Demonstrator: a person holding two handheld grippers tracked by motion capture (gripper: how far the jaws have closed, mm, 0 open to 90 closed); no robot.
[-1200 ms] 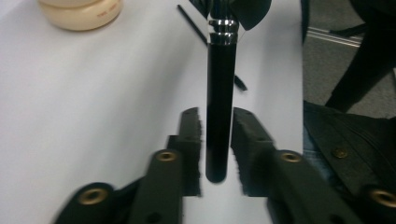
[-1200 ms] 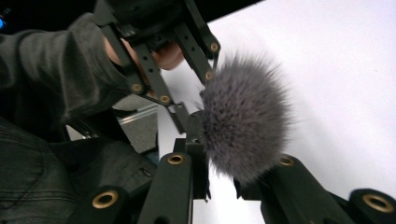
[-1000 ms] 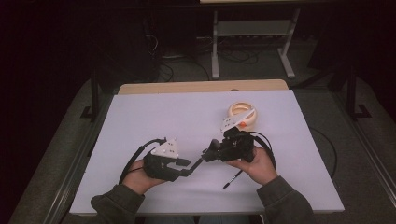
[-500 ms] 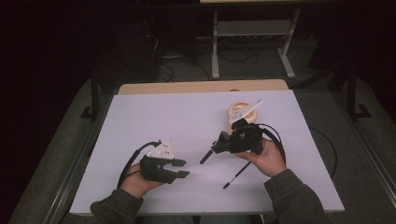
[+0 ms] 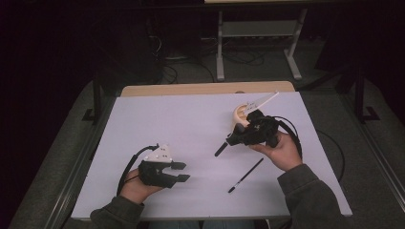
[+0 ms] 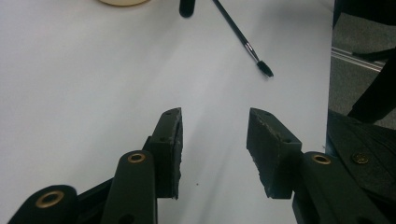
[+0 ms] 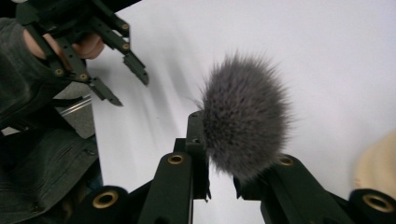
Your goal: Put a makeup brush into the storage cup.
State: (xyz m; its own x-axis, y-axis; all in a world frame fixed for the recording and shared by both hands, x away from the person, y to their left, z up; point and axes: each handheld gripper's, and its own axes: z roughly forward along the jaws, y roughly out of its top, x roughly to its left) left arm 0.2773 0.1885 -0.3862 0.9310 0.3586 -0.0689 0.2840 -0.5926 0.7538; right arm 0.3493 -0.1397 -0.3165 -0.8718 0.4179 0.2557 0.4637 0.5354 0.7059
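- We are holding a fluffy brush [image 7: 245, 126] in the right gripper [image 5: 239, 136], jaws closed on it near the grey bristle head, handle [image 5: 221, 149] sticking out over the table [image 5: 167, 119] just beside the cream holder [image 5: 237, 116]
- The left gripper [image 5: 181, 171] is hovering low with nothing between its jaws, which have just been opening and are standing about half apart
- A thin brush [image 5: 245, 175] is lying flat near the right hand, well apart from the left gripper
- We are judging both brushes light and stiff in the handle, soft and crushable at the bristles, so we are favouring a grip on the ferrule or handle; the thin one may roll or slip
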